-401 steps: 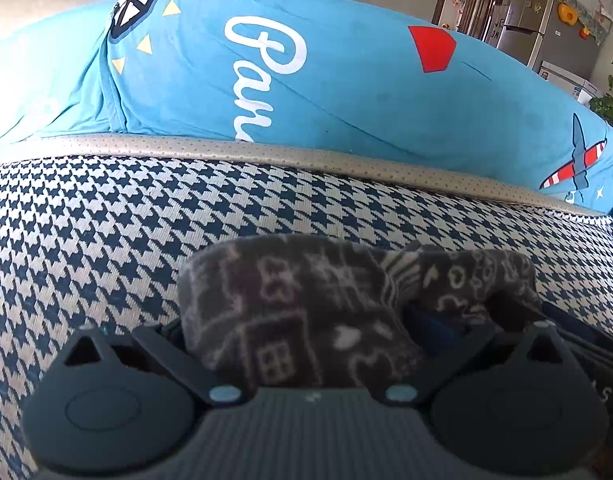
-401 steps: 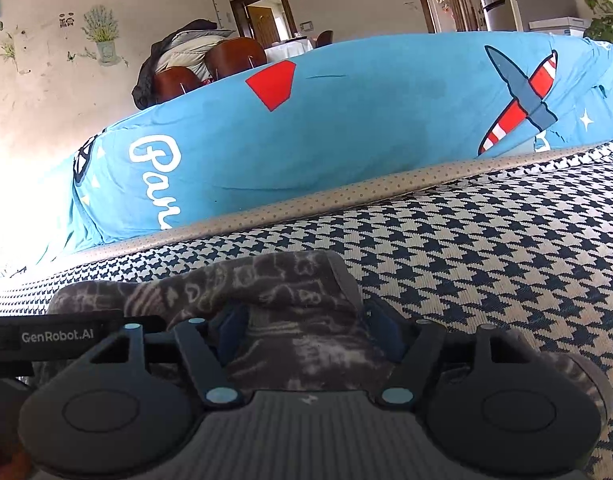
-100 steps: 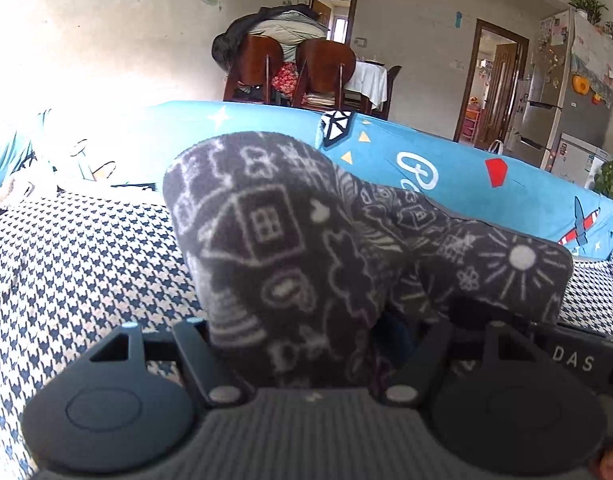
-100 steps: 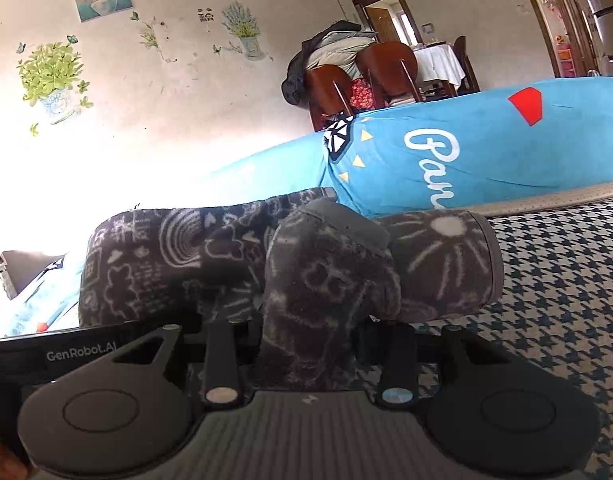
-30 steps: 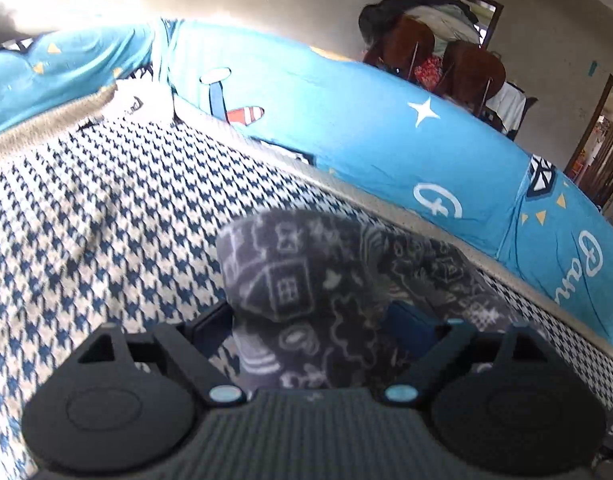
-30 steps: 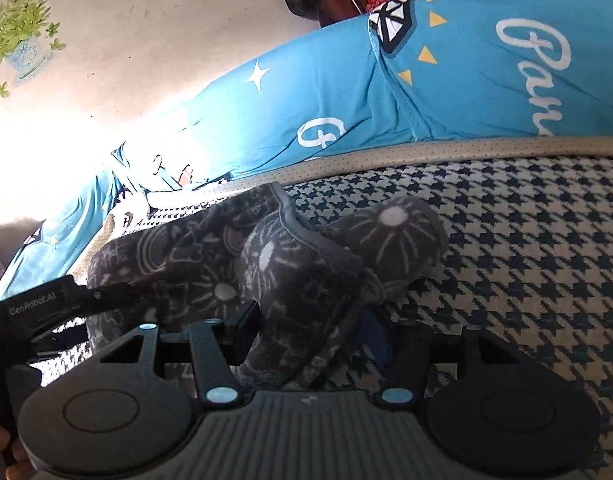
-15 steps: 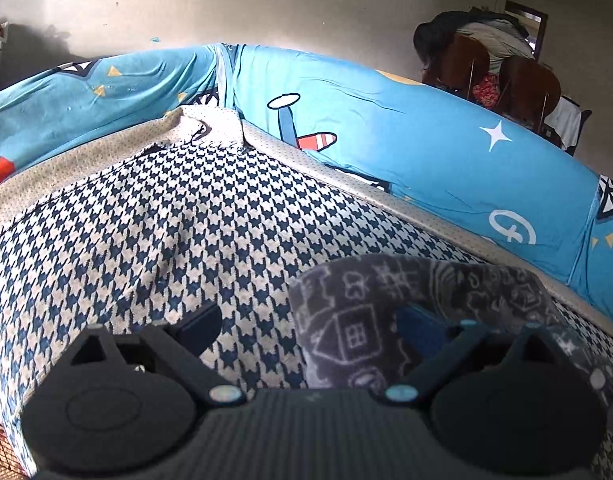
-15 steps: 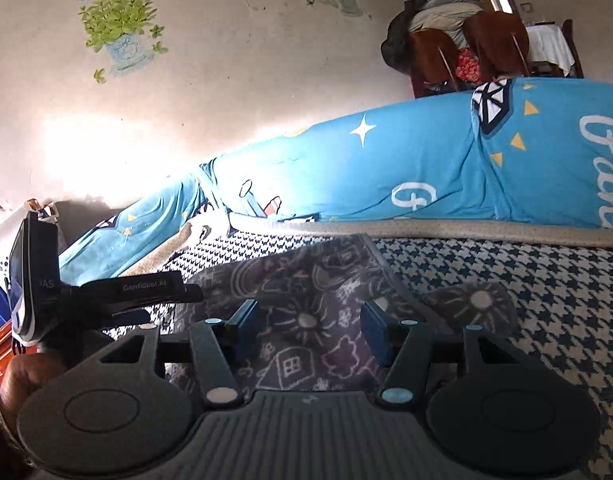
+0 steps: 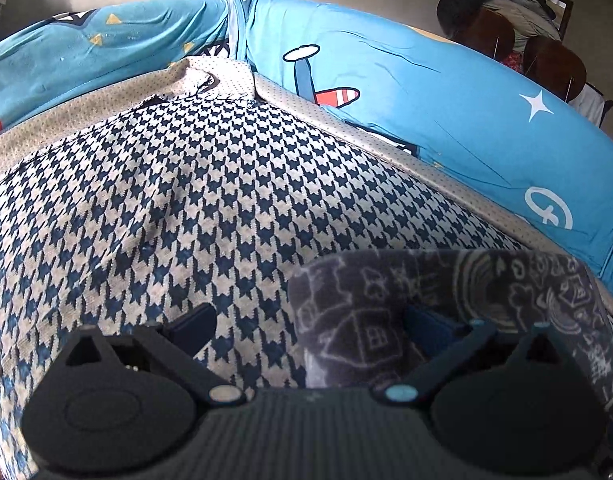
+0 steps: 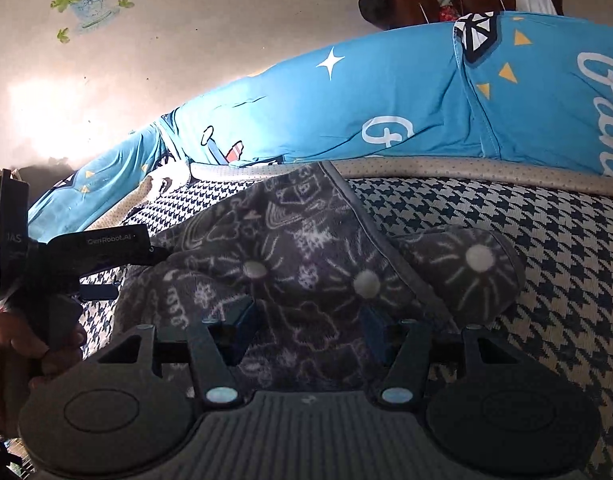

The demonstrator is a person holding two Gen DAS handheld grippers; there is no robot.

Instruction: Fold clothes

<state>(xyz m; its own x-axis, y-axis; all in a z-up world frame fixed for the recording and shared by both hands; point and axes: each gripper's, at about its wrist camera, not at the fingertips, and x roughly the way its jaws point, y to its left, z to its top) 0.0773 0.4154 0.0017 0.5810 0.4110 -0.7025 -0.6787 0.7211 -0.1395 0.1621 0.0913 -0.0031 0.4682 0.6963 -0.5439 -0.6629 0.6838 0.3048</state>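
A dark grey fleece garment (image 9: pixel 386 300) printed with white houses and suns lies folded on the houndstooth seat (image 9: pixel 186 200). My left gripper (image 9: pixel 308 316) is at its left end, jaws opening wide. The left finger is over bare seat and the right one rests by the fabric, neither pressing it. In the right wrist view the garment (image 10: pixel 306 248) spreads ahead, a rolled part at its right. My right gripper (image 10: pixel 308 322) is shut on a thick fold that fills the gap between its pads. The left gripper (image 10: pixel 118 268) shows at the far left, held by a hand (image 10: pixel 10 344).
A blue backrest cover (image 9: pixel 426 100) with planes and stars borders the seat along the back and left. Brown chairs (image 9: pixel 526 32) draped with clothes stand behind it. The wall (image 10: pixel 226 20) carries plant stickers. Bare houndstooth seat (image 10: pixel 546 240) lies right of the garment.
The garment, bunched and lifted a second ago, now lies flat on the seat. My left jaws have spread off its end. Both grippers have dipped lower.
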